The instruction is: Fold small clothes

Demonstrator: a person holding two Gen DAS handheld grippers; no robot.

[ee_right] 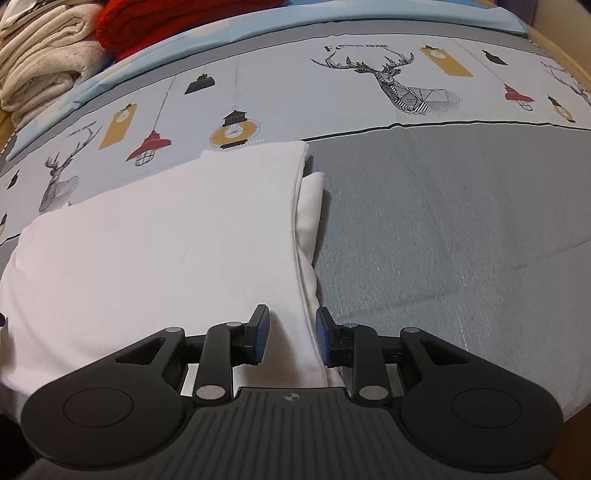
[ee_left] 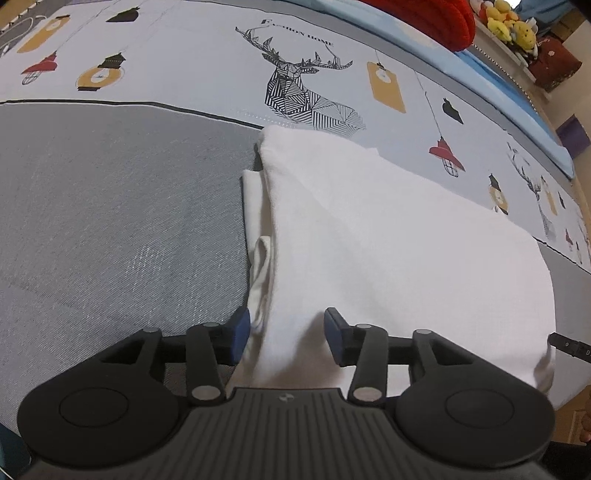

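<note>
A white garment (ee_left: 388, 240) lies folded on the grey part of a bedsheet (ee_left: 110, 221), its far end reaching onto the printed band of deer and lanterns. In the left wrist view the left gripper (ee_left: 287, 338) sits at the garment's near left corner, jaws spread wide — the left blue pad beside the cloth's edge, the right pad resting on top of the fabric, nothing pinched. In the right wrist view the right gripper (ee_right: 291, 334) straddles the near right edge of the white garment (ee_right: 166, 240), jaws parted with the hem running between the pads; whether they touch the cloth I cannot tell. A narrower under-layer peeks out along that edge. Folded cream blankets (ee_right: 40, 55) and a red blanket (ee_right: 166, 18) lie at the bed's far side
</note>
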